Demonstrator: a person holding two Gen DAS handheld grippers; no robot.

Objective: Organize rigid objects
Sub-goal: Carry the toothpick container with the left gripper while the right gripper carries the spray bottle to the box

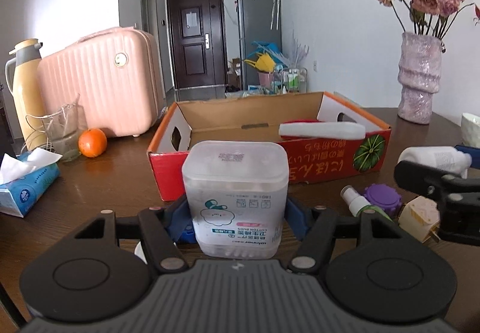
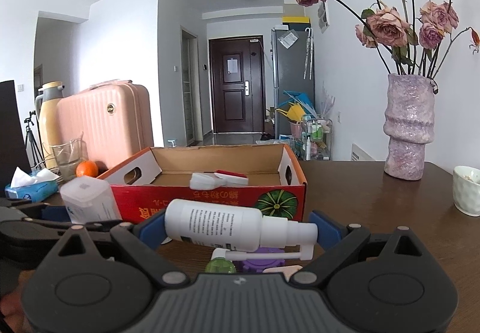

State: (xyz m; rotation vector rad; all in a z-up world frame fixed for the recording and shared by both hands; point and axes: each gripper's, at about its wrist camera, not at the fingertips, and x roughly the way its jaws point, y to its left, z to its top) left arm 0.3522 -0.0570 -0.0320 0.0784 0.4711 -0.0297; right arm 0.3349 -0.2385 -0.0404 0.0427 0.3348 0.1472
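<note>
Both tools are loaded and nothing they carry is in the box yet. The left gripper (image 1: 237,213) is clenched on the cotton bud box (image 1: 235,204), its blue pads pressed to the two sides, the tub upright and just in front of the near wall of the cardboard box (image 1: 330,164). The right gripper (image 2: 240,231) grasps the white spray bottle (image 2: 216,226), which lies crosswise between the pads with its nozzle pointing to the right, also just short of that near wall. Inside the cardboard box only a white and red item (image 2: 219,178) lies on the floor, so I judge the sorting to be at an early stage. Left on the desk (image 1: 105,183) near its front edge are a small green spray bottle (image 1: 358,202), a purple cap (image 1: 382,196) and a cream plug (image 1: 420,214), huddled together by the right tool. The box floor has plenty of free room, mostly at its left half; the near wall must be cleared by lifting over it. The vase (image 2: 409,125) stands well to the right of the box, and the orange (image 1: 92,142), glass (image 1: 64,131) and tissue pack (image 1: 27,183) sit off to the left, clear of the path.
</note>
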